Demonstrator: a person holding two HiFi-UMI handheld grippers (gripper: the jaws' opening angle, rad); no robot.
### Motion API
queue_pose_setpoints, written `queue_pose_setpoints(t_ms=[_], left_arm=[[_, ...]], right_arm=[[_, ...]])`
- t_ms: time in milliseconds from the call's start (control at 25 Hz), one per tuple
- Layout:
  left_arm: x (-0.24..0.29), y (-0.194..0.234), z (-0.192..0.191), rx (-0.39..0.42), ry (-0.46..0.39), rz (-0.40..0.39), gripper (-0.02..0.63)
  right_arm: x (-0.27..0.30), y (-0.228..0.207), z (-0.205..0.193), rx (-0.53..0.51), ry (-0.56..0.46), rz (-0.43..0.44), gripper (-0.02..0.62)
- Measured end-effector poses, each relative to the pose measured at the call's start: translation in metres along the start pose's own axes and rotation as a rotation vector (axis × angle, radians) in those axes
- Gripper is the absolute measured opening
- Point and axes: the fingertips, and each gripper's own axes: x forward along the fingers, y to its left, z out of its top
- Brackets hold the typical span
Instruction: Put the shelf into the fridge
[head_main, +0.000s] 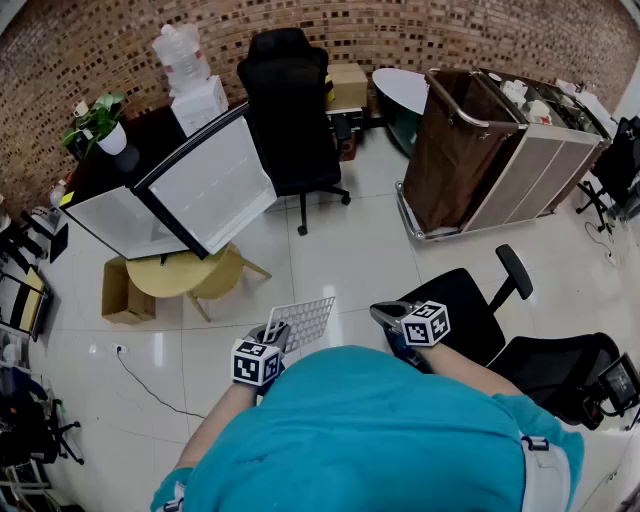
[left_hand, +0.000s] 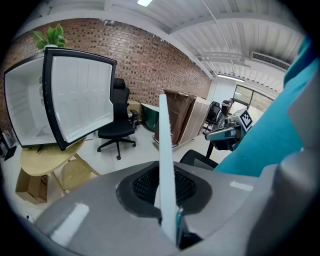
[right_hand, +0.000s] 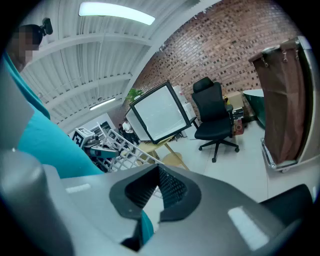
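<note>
Head view: holding the shelf (head_main: 303, 320), a white wire grid, low in front of the body, with the left gripper (head_main: 273, 336) clamped on its near left corner. Hanging the right gripper (head_main: 383, 313) just to the right of the shelf, apart from it. Facing the fridge (head_main: 105, 215) at the far left, well apart across open floor, with its door (head_main: 215, 185) wide open toward the middle of the room, a round table (head_main: 170, 272) under it and an office chair (head_main: 290, 110) just to its right.

Left gripper view: looking along the shelf edge-on, a thin white strip rising between the jaws. Squeezing it from both sides, so grasping it firmly. Looking into the white inside of the fridge at the far left.

Right gripper view: apparently pressing the jaws together on nothing, though reading that through a strongly curved picture. Catching the shelf and the left gripper at the near left.

Judging the risks: gripping by one corner only, so inviting the grid to sag or twist in the pads on the way over. Risking a knock against the open door, the table or the chair on the approach. Risking a jam against the inner side walls by coming in tilted, or a drop by letting go before the shelf is resting on its supports.
</note>
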Motion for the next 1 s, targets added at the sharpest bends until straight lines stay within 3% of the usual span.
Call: queue_pose_setpoints(t_ms=[240, 600, 800, 1000], left_arm=[[0.018, -0.028, 0.002, -0.004, 0.001, 0.026, 0.028], [0.005, -0.056, 0.007, -0.005, 0.032, 0.057, 0.028], [-0.010, -0.031, -0.003, -0.006, 0.013, 0.034, 0.028], [-0.036, 0.027, -0.022, -0.005, -0.011, -0.012, 0.028]], right_arm=[[-0.021, -0.021, -0.006, -0.014, 0.008, 0.031, 0.001], [-0.033, -0.020, -0.009, -0.005, 0.016, 0.075, 0.000], [-0.010, -0.005, -0.012, -0.011, 0.023, 0.050, 0.002], [0.045, 0.023, -0.012, -0.003, 0.010, 0.014, 0.001]])
